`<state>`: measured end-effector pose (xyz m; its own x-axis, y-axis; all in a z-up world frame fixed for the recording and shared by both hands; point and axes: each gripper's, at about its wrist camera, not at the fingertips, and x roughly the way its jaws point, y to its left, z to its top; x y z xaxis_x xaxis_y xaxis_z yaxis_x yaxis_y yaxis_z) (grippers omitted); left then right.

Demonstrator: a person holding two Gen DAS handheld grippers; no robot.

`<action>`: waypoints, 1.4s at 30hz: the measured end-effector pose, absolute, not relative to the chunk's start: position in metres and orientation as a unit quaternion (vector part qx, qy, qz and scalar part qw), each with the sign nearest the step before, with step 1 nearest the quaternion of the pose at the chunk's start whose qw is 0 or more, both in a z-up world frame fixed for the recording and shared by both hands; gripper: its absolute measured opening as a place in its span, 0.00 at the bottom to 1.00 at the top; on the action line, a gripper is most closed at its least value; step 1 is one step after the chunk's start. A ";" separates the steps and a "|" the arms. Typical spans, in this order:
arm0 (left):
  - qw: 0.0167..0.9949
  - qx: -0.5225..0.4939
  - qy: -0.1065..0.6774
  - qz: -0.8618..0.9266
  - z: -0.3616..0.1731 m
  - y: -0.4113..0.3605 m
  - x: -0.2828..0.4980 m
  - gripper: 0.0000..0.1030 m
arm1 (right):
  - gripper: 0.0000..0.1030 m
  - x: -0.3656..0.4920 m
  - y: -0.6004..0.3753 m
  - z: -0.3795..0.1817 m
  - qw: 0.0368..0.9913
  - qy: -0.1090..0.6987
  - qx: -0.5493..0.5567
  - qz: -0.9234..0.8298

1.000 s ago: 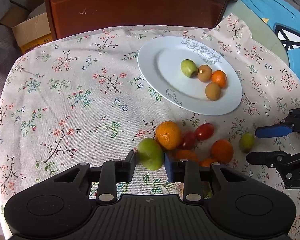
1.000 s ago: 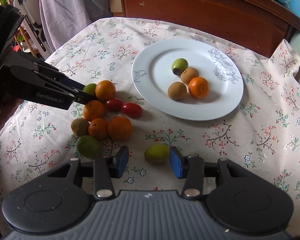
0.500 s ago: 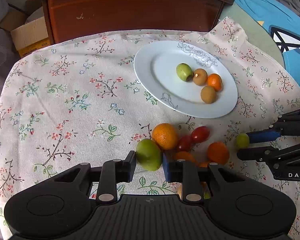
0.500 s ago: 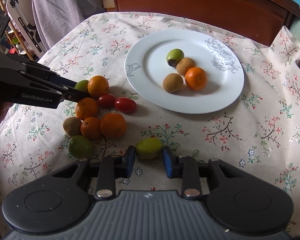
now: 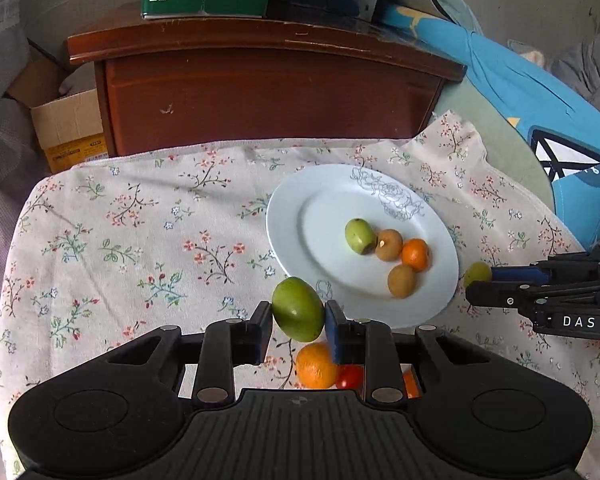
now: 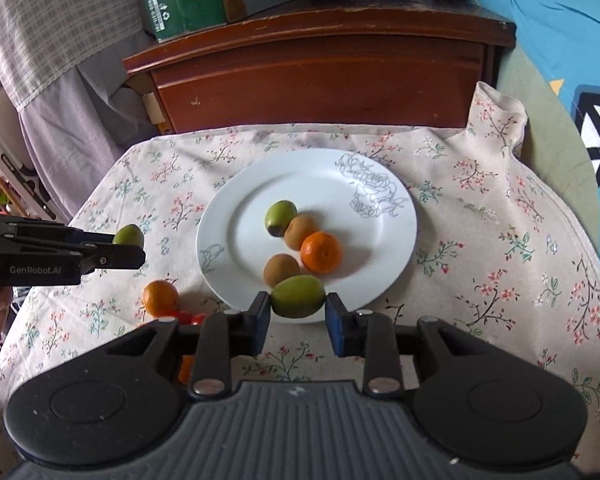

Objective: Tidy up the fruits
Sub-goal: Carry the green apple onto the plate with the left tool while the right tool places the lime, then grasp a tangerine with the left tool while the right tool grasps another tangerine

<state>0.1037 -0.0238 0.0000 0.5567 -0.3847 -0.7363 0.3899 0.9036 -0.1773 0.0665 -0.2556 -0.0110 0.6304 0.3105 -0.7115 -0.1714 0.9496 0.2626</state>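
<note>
A: The left gripper (image 5: 298, 330) is clamped on a green fruit (image 5: 298, 309), held short of the white plate (image 5: 324, 196); the right gripper (image 6: 298, 318) pinches a smaller green fruit (image 6: 297, 295) over the plate's near rim.

B: Each should lower beside the plate's four fruits before releasing. Both fruits look smooth, oval, and likely to roll.

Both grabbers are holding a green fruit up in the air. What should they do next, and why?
Probably carry both over the plate and lower them. The left gripper and right gripper each hold a green fruit short of its open middle.
</note>
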 end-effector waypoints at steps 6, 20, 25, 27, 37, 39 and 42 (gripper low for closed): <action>0.879 0.005 0.416 -0.234 -0.004 -0.040 0.116 0.25 | 0.29 0.079 -0.259 -0.020 0.899 0.411 0.095 0.114; 0.870 -0.012 0.428 -0.244 -0.020 -0.063 0.141 0.25 | 0.29 0.110 -0.265 -0.034 0.897 0.421 0.109 0.074; 0.881 -0.002 0.403 -0.248 -0.009 -0.068 0.139 0.27 | 0.32 0.109 -0.263 -0.028 0.909 0.398 0.107 0.061; 0.885 -0.002 0.395 -0.246 -0.001 -0.069 0.139 0.27 | 0.34 0.107 -0.262 -0.023 0.912 0.390 0.108 0.067; 0.884 0.013 0.416 -0.212 0.014 -0.044 0.121 0.28 | 0.34 0.091 -0.256 -0.008 0.909 0.387 0.118 0.103; 0.882 0.011 0.423 -0.210 0.015 -0.036 0.115 0.28 | 0.34 0.082 -0.256 -0.006 0.905 0.395 0.123 0.102; 0.880 0.017 0.433 -0.196 0.015 -0.026 0.103 0.28 | 0.35 0.068 -0.254 -0.004 0.899 0.405 0.130 0.101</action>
